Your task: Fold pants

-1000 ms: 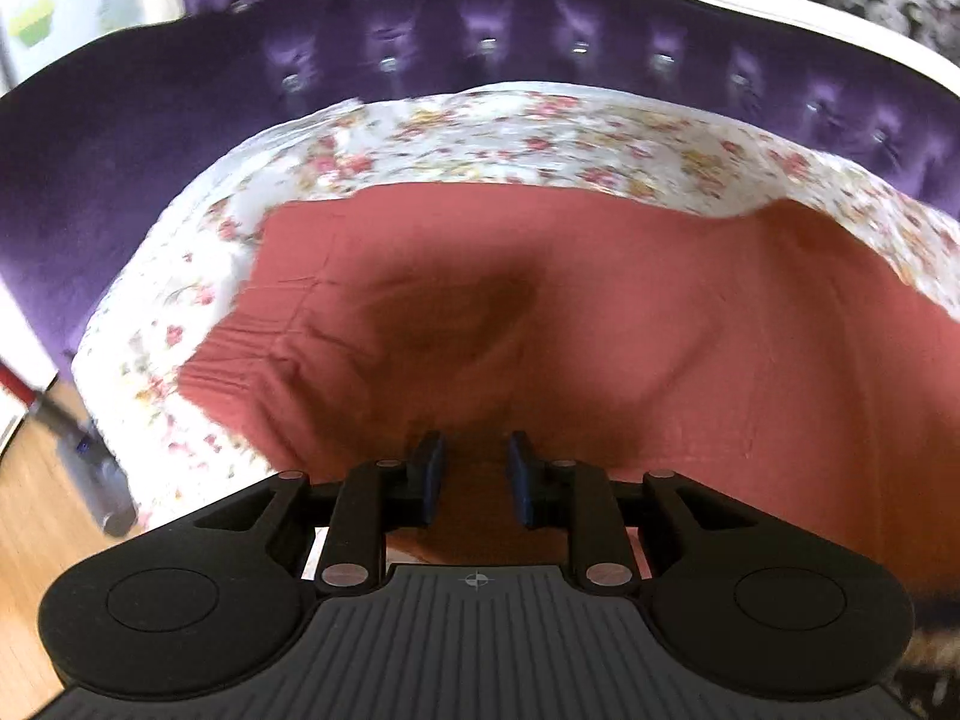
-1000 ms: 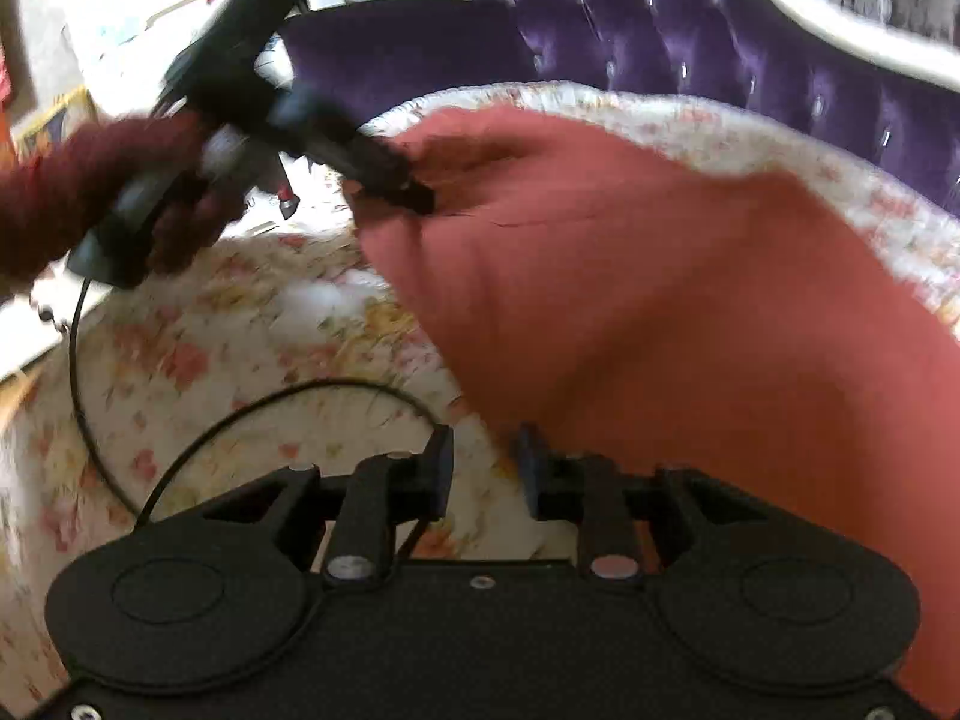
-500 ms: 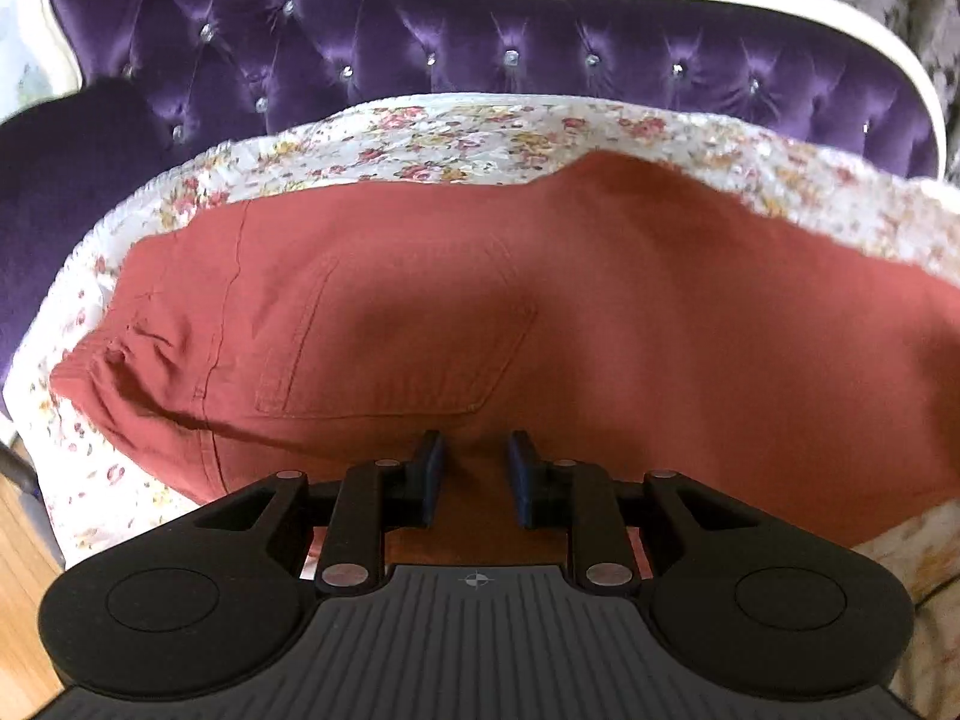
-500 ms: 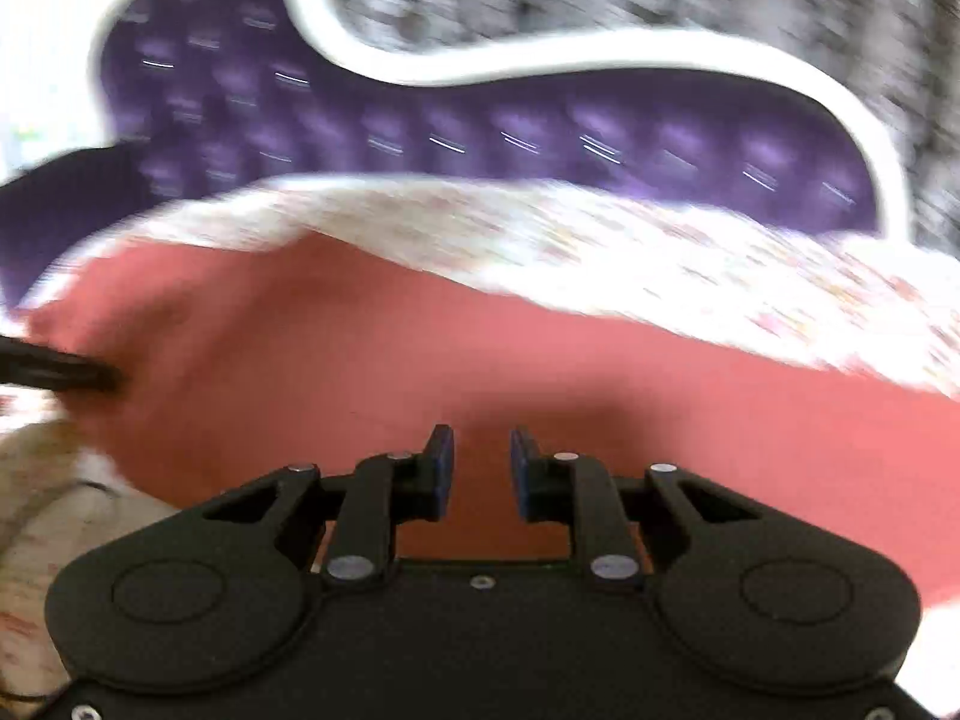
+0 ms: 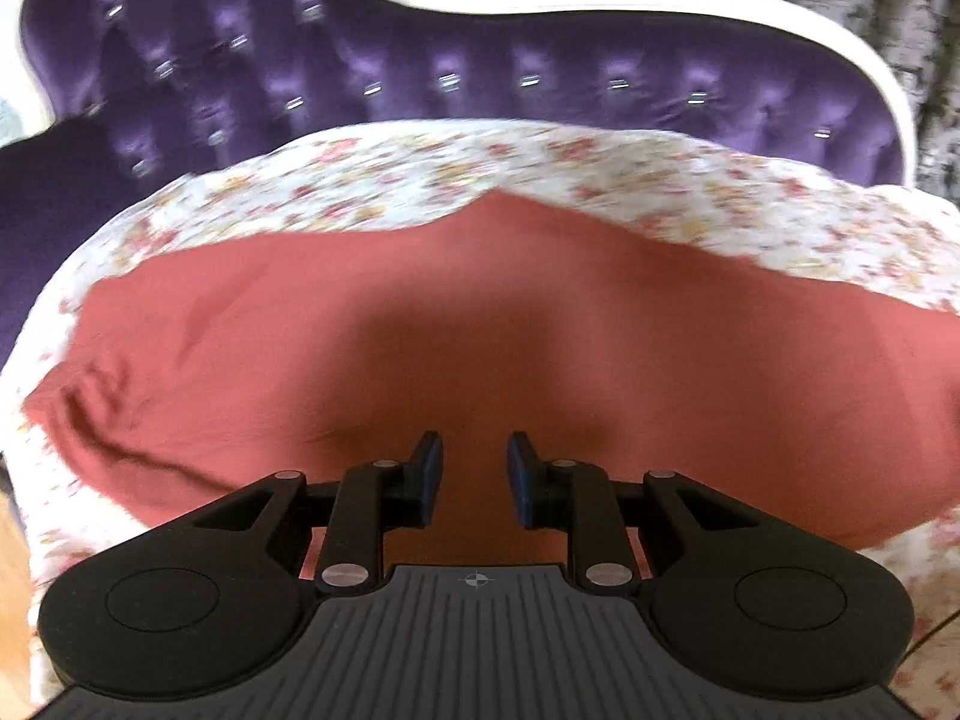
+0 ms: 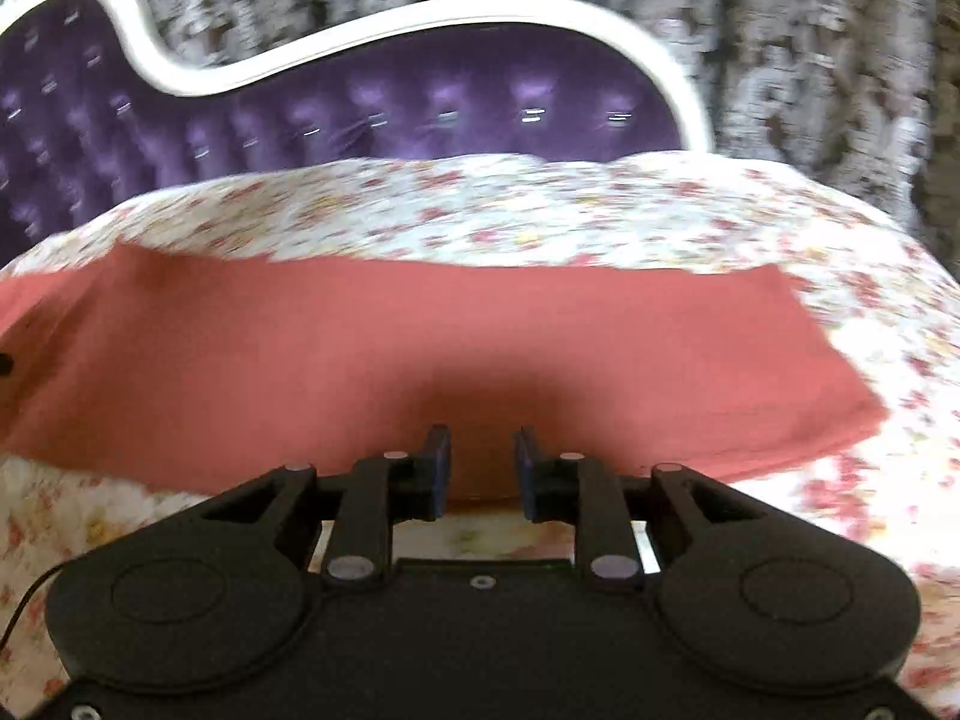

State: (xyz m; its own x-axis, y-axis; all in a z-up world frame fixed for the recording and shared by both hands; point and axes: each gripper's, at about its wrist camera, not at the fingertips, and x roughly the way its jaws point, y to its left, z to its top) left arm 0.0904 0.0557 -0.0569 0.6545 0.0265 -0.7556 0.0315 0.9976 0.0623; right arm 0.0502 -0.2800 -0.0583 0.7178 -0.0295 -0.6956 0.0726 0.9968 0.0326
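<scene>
The rust-red pants point(image 5: 480, 324) lie spread flat across the floral sheet, waistband end bunched at the left of the left wrist view. In the right wrist view the pants point(image 6: 420, 348) run as a long band to a straight hem edge at the right. My left gripper point(image 5: 474, 468) hovers over the near edge of the pants, jaws apart, nothing between them. My right gripper point(image 6: 483, 465) is over the near edge of the leg part, jaws apart and empty. Both views are motion-blurred.
The floral sheet point(image 5: 600, 180) covers a bed or sofa seat with a purple tufted backrest point(image 5: 480, 60) and white trim behind. A patterned grey wall point(image 6: 780, 30) is beyond. Wooden floor point(image 5: 12, 570) shows at the far left. A black cable point(image 6: 24, 600) trails at lower left.
Both grippers have swung to face the backrest and now sit side by side over the pants' near edge. The pants went from lifted and bunched to lying flat; the left gripper has shifted right.
</scene>
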